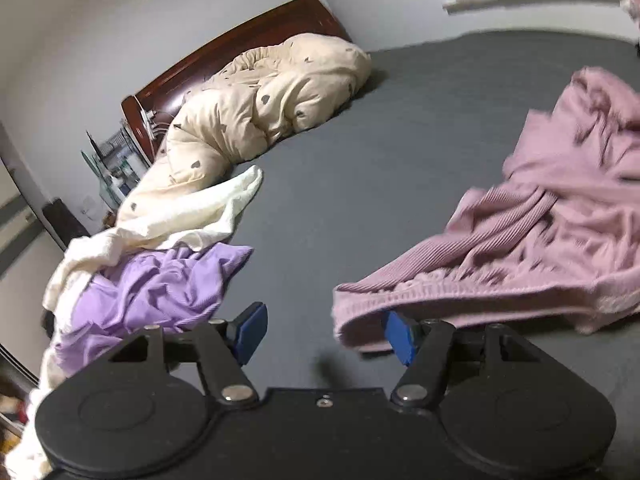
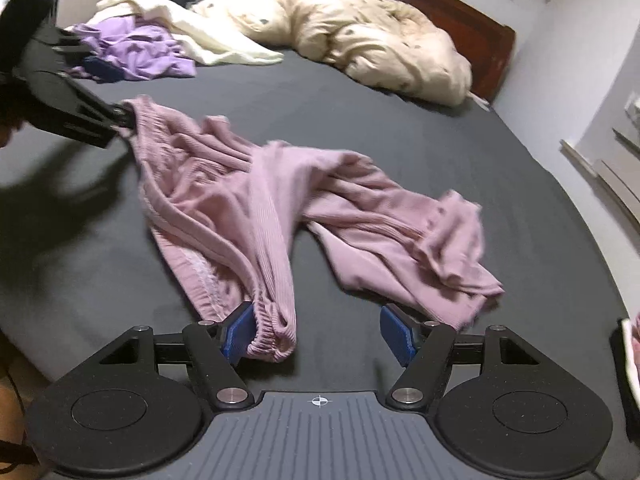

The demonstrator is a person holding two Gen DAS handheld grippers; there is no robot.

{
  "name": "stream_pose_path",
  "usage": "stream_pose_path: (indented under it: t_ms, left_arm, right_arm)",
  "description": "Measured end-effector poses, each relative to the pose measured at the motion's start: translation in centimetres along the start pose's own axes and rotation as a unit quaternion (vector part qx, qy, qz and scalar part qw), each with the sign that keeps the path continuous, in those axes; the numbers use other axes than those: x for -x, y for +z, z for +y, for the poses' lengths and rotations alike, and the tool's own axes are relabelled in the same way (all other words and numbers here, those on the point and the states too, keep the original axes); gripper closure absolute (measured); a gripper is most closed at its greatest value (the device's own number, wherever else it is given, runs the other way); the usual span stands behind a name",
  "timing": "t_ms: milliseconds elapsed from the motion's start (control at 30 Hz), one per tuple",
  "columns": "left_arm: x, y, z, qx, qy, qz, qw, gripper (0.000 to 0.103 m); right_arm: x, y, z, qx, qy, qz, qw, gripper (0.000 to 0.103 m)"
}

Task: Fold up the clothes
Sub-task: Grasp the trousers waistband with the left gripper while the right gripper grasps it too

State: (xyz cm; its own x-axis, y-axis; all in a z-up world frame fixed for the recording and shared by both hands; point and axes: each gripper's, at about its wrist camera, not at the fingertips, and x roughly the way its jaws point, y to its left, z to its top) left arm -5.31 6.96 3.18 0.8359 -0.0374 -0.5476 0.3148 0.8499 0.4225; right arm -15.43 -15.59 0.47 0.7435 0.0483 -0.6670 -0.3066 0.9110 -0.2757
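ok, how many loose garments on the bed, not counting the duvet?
3. Pink pants mid-bed, waistband at both grippers. Purple garment and cream garment piled together at the far edge by the duvet. More may be hidden in that pile.

Dark grey bed (image 2: 360,92) (wooden headboard behind). Crumpled pink trousers (image 2: 248,200) mid-sheet; cream duvet (image 2: 372,36), white garment (image 2: 208,36) and purple garment (image 2: 144,50) heaped further back

I see my right gripper (image 2: 318,330) spread wide over the pink trousers (image 2: 256,200); the waistband (image 2: 264,330) touches 1 finger
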Motion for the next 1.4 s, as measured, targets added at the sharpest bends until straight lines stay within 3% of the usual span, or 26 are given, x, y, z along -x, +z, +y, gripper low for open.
stream_pose_path:
  t_ms: [200, 333, 500, 800, 1100, 1167, 1200, 1267, 1300, 1400]
  left_arm:
    - [1.3, 0.0, -0.5, 0.012, -0.019, 0.004, 0.9997, 0.038]
    - [2.2, -0.1, -1.5, 0.004, -0.027, 0.005, 0.9996, 0.033]
    - [1.3, -0.8, -2.4, -0.016, -0.013, 0.024, 0.9995, 0.033]
    - [0.2, -0.7, -2.4, 0.024, 0.009, 0.029, 0.9992, 0.033]
    - [0.0, -0.6, -2.9, 0.02, 0.051, 0.034, 0.9979, 0.047]
    - [0.1, -0.6, -2.9, 0.019, 0.053, 0.035, 0.9978, 0.052]
    - [0.3, -0.6, -3.0, 0.019, 0.053, 0.033, 0.9978, 0.059]
    - [0.7, -0.5, -3.3, 0.019, 0.05, 0.029, 0.9981, 0.074]
    - [1.0, -0.4, -3.7, 0.015, 0.048, 0.028, 0.9983, 0.087]
    - [1.8, -0.1, -4.8, 0.001, 0.057, 0.028, 0.998, 0.089]
  right_arm:
    - [0.3, -0.6, -2.5, -0.011, -0.037, 0.006, 0.999, 0.035]
    - [-0.1, -0.6, -3.7, -0.041, -0.021, 0.013, 0.999, 0.035]
    - [0.2, -0.3, -2.6, -0.035, -0.003, 0.005, 0.999, 0.035]
    - [0.1, -0.1, -1.3, -0.017, -0.03, -0.003, 0.999, 0.035]
    - [-1.7, -1.5, -1.7, -0.024, -0.063, -0.012, 0.998, 0.036]
    - [-1.4, -1.7, -2.2, -0.031, -0.063, -0.027, 0.997, 0.054]
    - [-1.2, -1.6, -2.1, -0.029, -0.059, -0.034, 0.997, 0.065]
    - [-0.8, -1.4, -1.9, -0.025, -0.051, -0.048, 0.997, 0.073]
    - [-0.6, -1.4, -1.8, -0.016, -0.057, -0.055, 0.997, 0.085]
    - [-0.1, -1.2, -1.4, 0.006, -0.073, -0.071, 0.995, 0.085]
